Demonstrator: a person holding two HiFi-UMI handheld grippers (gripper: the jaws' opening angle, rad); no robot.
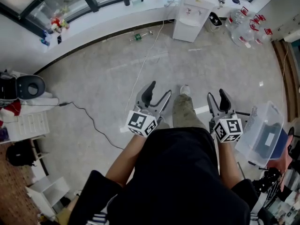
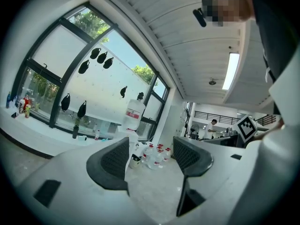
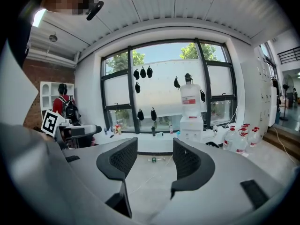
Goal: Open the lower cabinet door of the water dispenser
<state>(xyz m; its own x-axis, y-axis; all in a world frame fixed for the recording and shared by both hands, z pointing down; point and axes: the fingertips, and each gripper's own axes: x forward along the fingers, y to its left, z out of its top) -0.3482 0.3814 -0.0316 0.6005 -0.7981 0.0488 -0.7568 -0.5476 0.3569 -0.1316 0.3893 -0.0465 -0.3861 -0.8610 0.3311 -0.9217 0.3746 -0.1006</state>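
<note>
Holding both grippers out over the floor [image 1: 103,78], well apart from the water dispenser [image 1: 190,14], which stands at the far wall with spare water jugs [image 1: 243,27] just beside it on the right. Left gripper [image 1: 158,90] jaws wide apart, nothing between them; right gripper [image 1: 217,94] same, wide and empty. Dispenser's lower cabinet door is too small to tell whether it's closed.

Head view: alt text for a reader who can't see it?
A person holds the left gripper and right gripper, both open and empty, over a grey floor. The white water dispenser stands well ahead by the window ledge, water bottles beside it.
</note>
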